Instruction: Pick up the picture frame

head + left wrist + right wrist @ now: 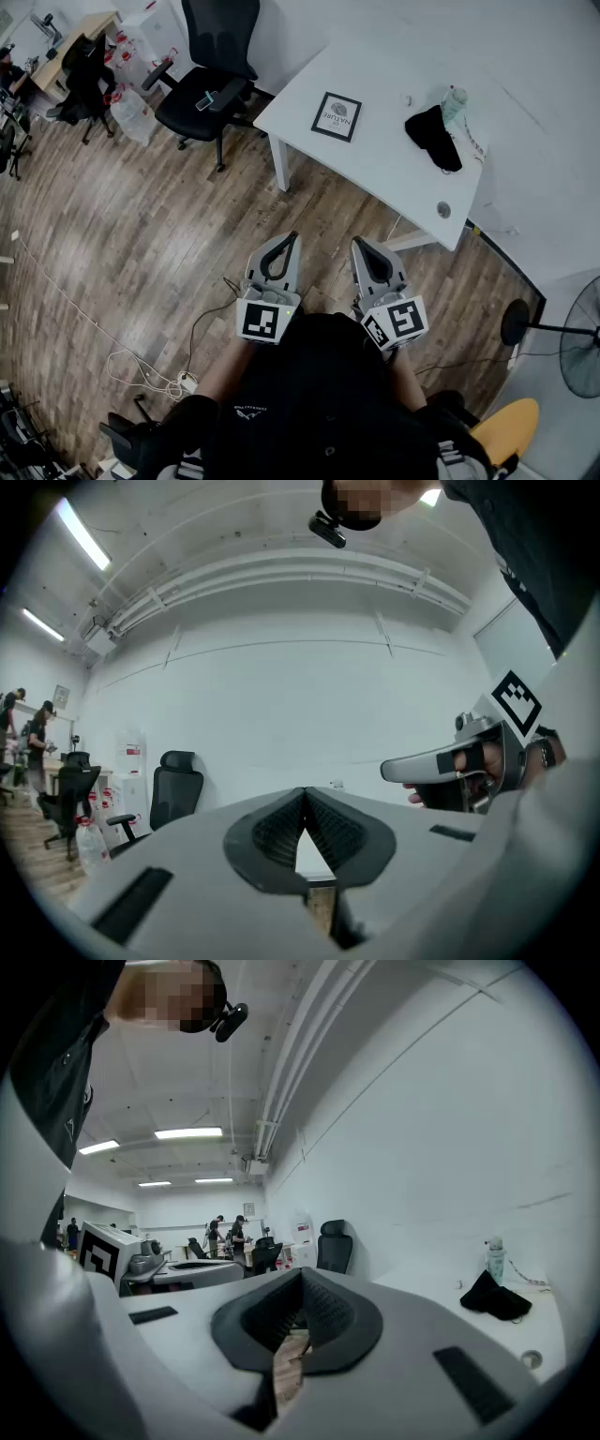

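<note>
The picture frame, black-edged with a white print, lies flat on the white table near its left end. My left gripper and right gripper are held side by side close to my body, over the wooden floor and well short of the table. Both point level toward the table. The left gripper has its jaws closed tip to tip with nothing between them. The right gripper is likewise shut and empty. The frame does not show in either gripper view.
A black cloth bundle and a bottle sit on the table's right part. A black office chair stands left of the table. Cables trail on the floor at the left. A floor fan stands at the right.
</note>
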Demonstrator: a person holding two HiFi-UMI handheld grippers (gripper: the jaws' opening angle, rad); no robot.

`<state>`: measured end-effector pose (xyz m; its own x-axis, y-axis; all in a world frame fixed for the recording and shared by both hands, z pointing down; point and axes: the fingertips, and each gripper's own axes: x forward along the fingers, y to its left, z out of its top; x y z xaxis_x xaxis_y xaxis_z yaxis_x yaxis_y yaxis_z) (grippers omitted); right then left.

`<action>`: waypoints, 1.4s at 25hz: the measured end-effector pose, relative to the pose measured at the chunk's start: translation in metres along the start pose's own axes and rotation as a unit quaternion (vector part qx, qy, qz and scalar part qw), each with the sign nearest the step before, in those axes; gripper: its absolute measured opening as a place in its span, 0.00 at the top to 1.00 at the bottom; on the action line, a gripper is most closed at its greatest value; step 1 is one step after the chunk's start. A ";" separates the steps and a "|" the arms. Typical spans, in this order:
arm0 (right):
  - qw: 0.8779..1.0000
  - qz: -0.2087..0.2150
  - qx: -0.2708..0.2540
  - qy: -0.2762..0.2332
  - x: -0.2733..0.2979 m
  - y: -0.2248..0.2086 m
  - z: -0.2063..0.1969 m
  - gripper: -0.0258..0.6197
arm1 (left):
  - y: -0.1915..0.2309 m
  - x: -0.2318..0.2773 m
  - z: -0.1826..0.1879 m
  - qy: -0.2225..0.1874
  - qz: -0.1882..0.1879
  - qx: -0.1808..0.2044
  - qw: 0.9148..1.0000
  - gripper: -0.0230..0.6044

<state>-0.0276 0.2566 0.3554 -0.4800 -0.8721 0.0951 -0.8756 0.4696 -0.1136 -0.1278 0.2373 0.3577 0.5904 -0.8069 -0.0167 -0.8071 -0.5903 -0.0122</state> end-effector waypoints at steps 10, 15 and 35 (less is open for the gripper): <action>0.999 -0.013 0.030 0.004 -0.187 0.014 -0.017 0.96 | -0.171 -0.089 0.015 0.012 -0.036 -0.021 0.999 0.95; 1.000 -0.004 0.025 -0.010 -0.247 0.029 -0.024 0.96 | -0.221 -0.131 0.009 0.027 -0.032 -0.023 0.999 0.95; 0.999 0.019 0.005 -0.032 -0.224 0.050 -0.006 0.96 | -0.174 -0.149 0.023 -0.004 0.038 -0.025 0.999 0.95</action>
<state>0.0358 0.4766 0.3344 -0.5077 -0.8611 0.0277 -0.8563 0.5008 -0.1266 -0.0752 0.4611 0.3395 0.5277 -0.8491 -0.0231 -0.8481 -0.5282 0.0402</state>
